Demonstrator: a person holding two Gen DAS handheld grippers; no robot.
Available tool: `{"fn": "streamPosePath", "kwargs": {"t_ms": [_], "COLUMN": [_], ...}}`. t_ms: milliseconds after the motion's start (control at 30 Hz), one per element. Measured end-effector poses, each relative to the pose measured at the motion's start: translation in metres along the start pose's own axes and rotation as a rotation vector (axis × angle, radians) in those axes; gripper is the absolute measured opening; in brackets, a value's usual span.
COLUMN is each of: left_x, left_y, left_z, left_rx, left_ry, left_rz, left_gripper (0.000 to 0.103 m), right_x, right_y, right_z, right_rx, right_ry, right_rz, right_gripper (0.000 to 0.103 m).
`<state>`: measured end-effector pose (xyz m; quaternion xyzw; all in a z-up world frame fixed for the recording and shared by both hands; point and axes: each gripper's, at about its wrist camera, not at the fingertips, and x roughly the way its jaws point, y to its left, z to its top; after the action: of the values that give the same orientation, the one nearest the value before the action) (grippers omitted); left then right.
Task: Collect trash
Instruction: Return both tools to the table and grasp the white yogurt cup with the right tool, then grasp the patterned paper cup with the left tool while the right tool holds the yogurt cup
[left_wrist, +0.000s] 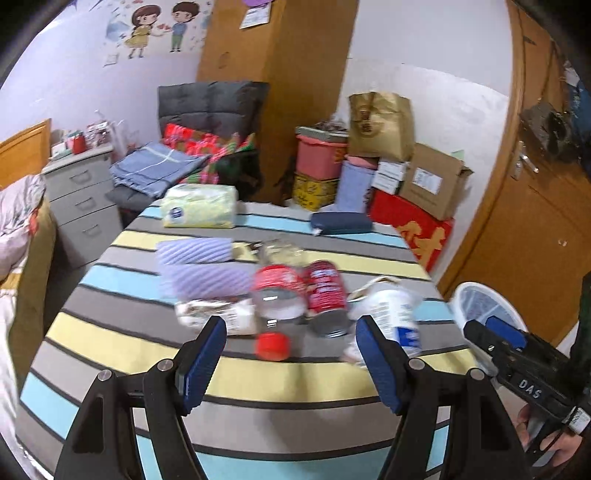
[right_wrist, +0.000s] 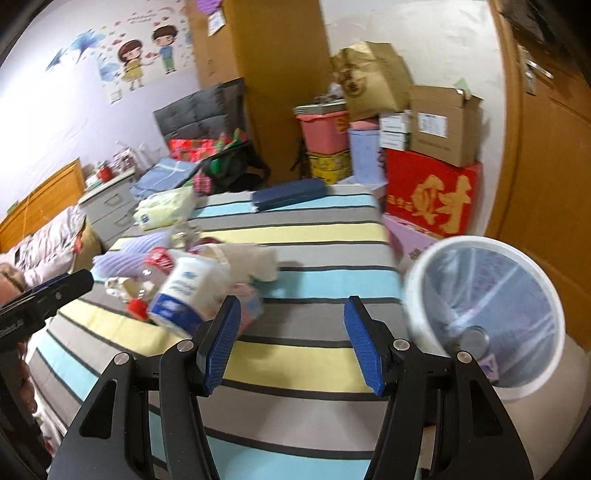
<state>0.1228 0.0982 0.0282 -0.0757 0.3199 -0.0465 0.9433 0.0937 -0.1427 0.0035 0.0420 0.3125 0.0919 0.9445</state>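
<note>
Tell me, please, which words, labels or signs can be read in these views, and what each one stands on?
"DAS": on the body of the right gripper, seen from the left wrist view.
"财": large gold character on the red box.
Labels on the red can, the plastic bottle, the white cup, the brown paper bag and the cardboard box: too blurred to read.

Two fisheye views, each looking forward and downward along a hand-held gripper's fingers across a striped bench. The left view sits close to the trash pile; the right view is beside a white bin. Both share bench, pile and bin.
</note>
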Motion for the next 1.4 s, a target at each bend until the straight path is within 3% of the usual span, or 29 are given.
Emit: {"fn": "streamPosePath", "kwargs": {"t_ms": [267, 467, 933, 1267, 1400], "left_x": [0.007, 0.023, 0.085, 0.102, 0.098], "left_y": [0.048, 0.071, 0.082, 0.079, 0.072], "left_z": [0.001, 0.006, 0.018, 0.01, 0.003], "left_rx": [-0.043, -0.047, 0.015, -0.011, -0.007], "left_ry": [0.022, 0.051, 0.142, 0.202, 0.203], "left_rz": [0.036, 0.022, 0.001, -0.114, -0.116], "left_gripper": [0.074, 0.075, 0.075, 0.077, 0.077], "right_x": [0.017, 0.028, 0.047, 0.04, 0.037], "right_y": [0.037, 0.051, 0.069, 0.066, 0.063], "right_z": [0.003, 0.006, 0.005, 0.004, 0.002], "right_rx": [-0.027, -0.018, -0.059, -0.062, -0.057], "right_ry": [0.029, 0.057, 0.121, 0.119, 0.11], "right_rz": [0.057, 0.066, -0.014, -0.007, -0.013], "right_gripper": [0.06, 0.061, 0.061, 0.056, 0.055]}}
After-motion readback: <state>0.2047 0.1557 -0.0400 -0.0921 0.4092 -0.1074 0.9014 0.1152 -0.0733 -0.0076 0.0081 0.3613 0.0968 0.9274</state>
